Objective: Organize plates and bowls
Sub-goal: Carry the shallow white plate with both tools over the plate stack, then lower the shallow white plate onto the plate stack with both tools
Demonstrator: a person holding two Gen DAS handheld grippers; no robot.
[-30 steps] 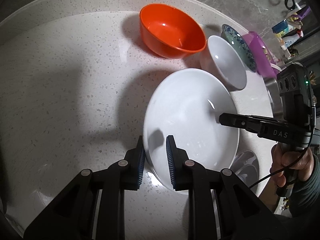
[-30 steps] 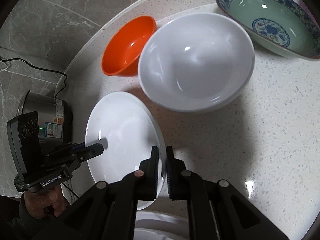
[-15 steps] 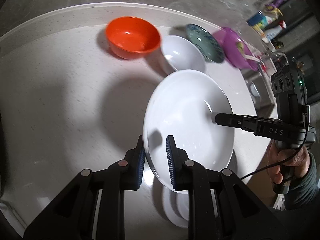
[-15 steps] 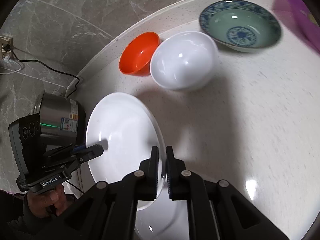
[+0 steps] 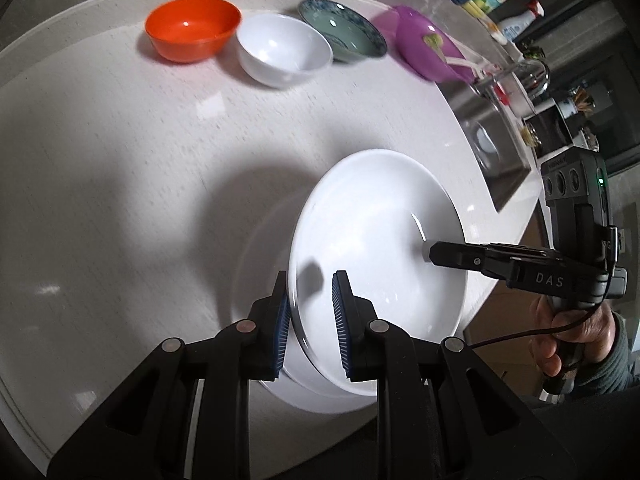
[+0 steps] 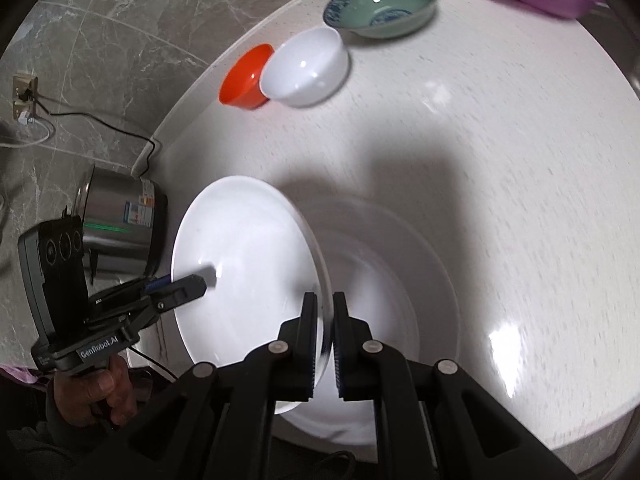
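Note:
Both grippers hold one white plate (image 5: 376,240) by opposite rims, tilted above a second white plate (image 6: 384,280) lying on the counter. My left gripper (image 5: 310,312) is shut on the plate's near rim; it also shows in the right wrist view (image 6: 196,284). My right gripper (image 6: 325,340) is shut on the other rim of the held plate (image 6: 244,264); it also shows in the left wrist view (image 5: 434,252). At the far side stand an orange bowl (image 5: 192,34), a white bowl (image 5: 284,50) and a blue-patterned bowl (image 5: 342,40).
A purple bowl (image 5: 428,50) sits right of the patterned bowl. A sink (image 5: 492,152) with bottles behind it lies past the counter's right edge. A steel rice cooker (image 6: 120,224) stands on the floor left of the counter (image 6: 500,160).
Both grippers have carried the white plate back toward the near edge and higher. The bowls now look farther away. A second white plate has come into view beneath the held one.

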